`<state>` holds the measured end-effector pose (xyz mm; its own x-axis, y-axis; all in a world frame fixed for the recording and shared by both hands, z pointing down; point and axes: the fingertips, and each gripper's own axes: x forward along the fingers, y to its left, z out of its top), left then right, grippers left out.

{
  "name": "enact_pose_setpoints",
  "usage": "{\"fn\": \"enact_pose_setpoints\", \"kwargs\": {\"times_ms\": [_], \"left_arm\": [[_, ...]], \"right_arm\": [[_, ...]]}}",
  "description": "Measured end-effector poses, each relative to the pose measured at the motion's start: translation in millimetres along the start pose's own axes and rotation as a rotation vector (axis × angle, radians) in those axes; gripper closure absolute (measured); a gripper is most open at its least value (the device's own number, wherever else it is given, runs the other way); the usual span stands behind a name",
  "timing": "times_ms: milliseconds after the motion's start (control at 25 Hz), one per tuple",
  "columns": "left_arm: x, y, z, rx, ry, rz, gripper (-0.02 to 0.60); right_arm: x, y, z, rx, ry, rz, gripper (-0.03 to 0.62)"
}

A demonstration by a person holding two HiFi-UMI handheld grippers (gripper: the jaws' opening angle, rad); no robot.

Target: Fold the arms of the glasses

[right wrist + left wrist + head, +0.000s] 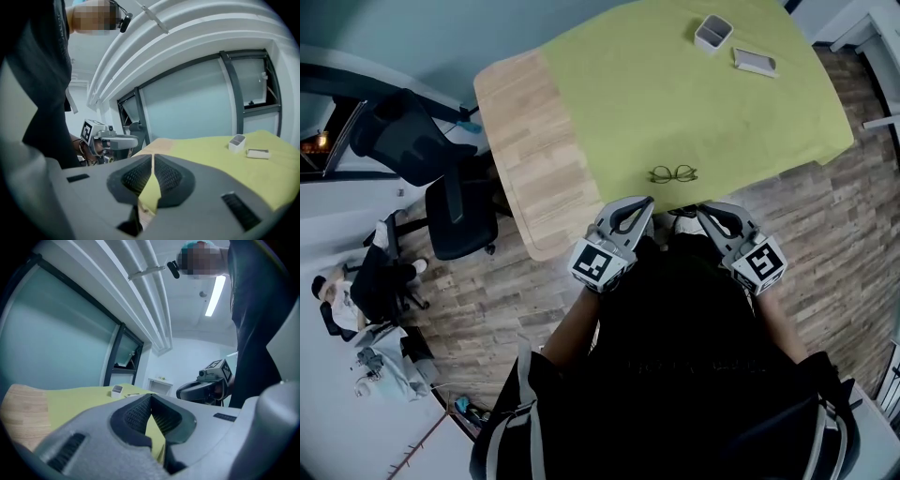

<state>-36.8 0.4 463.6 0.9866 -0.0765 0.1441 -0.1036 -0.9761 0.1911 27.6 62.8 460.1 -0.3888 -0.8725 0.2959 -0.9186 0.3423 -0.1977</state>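
Wooden table (525, 141) shows bare at the left, and a green cloth (675, 94) covers the rest. At the near edge the left gripper (645, 202) hangs empty, its tips pressed together. Just beyond, on the cloth, lie the glasses (673, 173), frame running left to right, about midway between both tools, so neither seems clearly nearer. The right gripper (703, 209) is likewise closed on nothing. The glasses' arms are too small to read.

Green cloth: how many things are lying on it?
3: glasses near the front edge, and a small white box and a flat white object side by side at the far end.
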Motion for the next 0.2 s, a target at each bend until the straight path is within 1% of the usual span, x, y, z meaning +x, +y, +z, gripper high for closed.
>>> {"fn": "enact_pose_setpoints", "kwargs": {"times_ms": [200], "left_arm": [[5.3,-1.3,4.6,0.027,-0.014,-0.043,0.565]], "right_arm": [[1.0,2.9,5.8,-0.005,-0.011,-0.026,0.559]]}}
